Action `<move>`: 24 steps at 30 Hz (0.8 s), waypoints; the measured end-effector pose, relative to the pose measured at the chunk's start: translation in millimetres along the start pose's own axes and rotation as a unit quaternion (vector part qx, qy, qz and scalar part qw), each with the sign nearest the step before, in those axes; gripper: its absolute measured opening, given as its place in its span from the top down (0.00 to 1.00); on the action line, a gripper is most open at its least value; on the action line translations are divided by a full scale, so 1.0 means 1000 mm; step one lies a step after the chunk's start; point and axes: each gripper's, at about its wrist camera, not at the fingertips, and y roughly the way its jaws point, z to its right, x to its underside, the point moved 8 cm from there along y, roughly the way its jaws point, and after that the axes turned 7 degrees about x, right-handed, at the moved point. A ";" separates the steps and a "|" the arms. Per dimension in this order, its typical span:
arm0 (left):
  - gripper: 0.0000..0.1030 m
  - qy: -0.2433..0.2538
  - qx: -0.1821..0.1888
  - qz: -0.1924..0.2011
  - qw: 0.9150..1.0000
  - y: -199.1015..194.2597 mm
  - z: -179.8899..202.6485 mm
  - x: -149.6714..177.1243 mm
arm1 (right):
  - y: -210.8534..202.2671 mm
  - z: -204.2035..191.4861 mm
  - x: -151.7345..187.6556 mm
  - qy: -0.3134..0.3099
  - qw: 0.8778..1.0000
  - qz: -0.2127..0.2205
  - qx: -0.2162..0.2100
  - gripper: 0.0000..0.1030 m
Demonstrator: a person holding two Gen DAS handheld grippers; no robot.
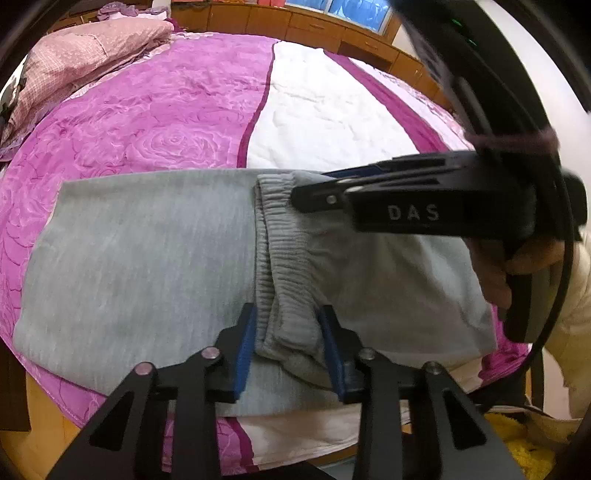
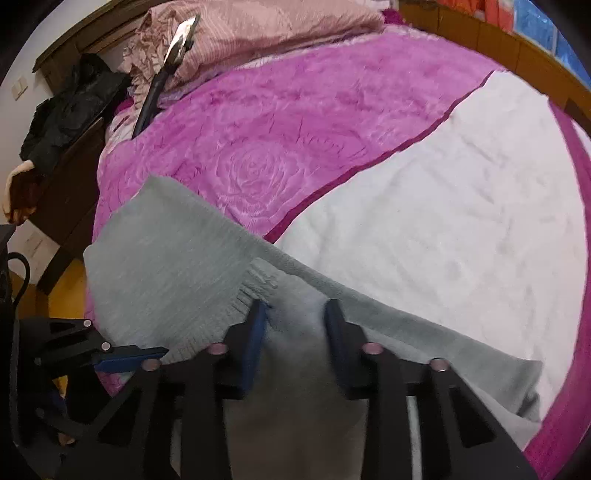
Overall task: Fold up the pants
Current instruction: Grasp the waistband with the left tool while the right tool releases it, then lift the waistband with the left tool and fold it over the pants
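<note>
While the grey pants (image 1: 147,258) lie folded across the near edge of a bed, on a pink rose-patterned blanket (image 1: 147,110) with a white panel (image 1: 325,110), both tools sit at the ribbed waistband (image 1: 273,236). The left gripper (image 1: 288,332) has its blue-padded fingers (image 1: 245,347) parted, one on either side of the bunched near end of the waistband; the pads stand close to the cloth but do not appear to be pressing it. From the same view the right gripper (image 1: 314,195) comes in from the right, its tip at the far end of the waistband. In its own view the right gripper (image 2: 295,325) also has its fingers spread, with grey cloth between them, apparently unpinched. A pink quilt (image 2: 258,26) is heaped at the head of the bed.
</note>
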 end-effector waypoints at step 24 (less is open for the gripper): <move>0.80 -0.027 0.004 0.115 0.993 -0.110 -0.025 -0.006 | -0.069 -0.046 -0.051 0.060 0.990 0.109 -0.061 0.86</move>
